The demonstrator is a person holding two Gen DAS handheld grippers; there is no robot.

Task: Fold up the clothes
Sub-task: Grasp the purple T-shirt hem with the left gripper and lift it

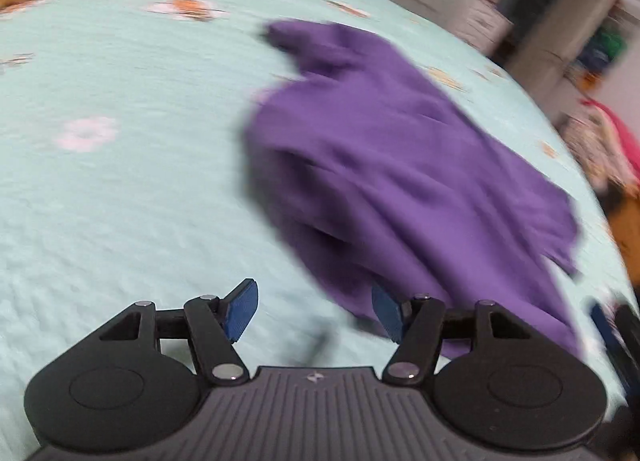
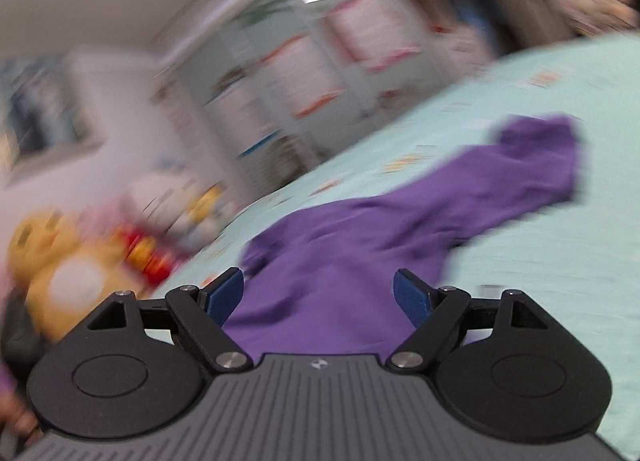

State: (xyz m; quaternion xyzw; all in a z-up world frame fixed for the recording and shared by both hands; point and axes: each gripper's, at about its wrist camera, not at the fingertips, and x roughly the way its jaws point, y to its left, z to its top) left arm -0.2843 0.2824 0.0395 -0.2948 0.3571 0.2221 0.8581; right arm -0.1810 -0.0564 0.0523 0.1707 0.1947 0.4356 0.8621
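A purple garment (image 1: 400,165) lies crumpled on a pale green bedspread (image 1: 120,181). My left gripper (image 1: 314,311) is open and empty, just above the bed at the garment's near edge; its right finger is over the cloth. In the right wrist view the same garment (image 2: 360,245) spreads out with a sleeve reaching to the far right. My right gripper (image 2: 318,297) is open and empty, its blue pads (image 2: 224,295) standing either side of the cloth's near part. Both views are blurred by motion.
Stuffed toys, yellow and red (image 2: 68,269), lie at the bed's edge on the left of the right wrist view. Shelves and cupboards (image 2: 320,61) stand beyond the bed. Furniture and coloured clutter (image 1: 580,41) line the bed's far right side.
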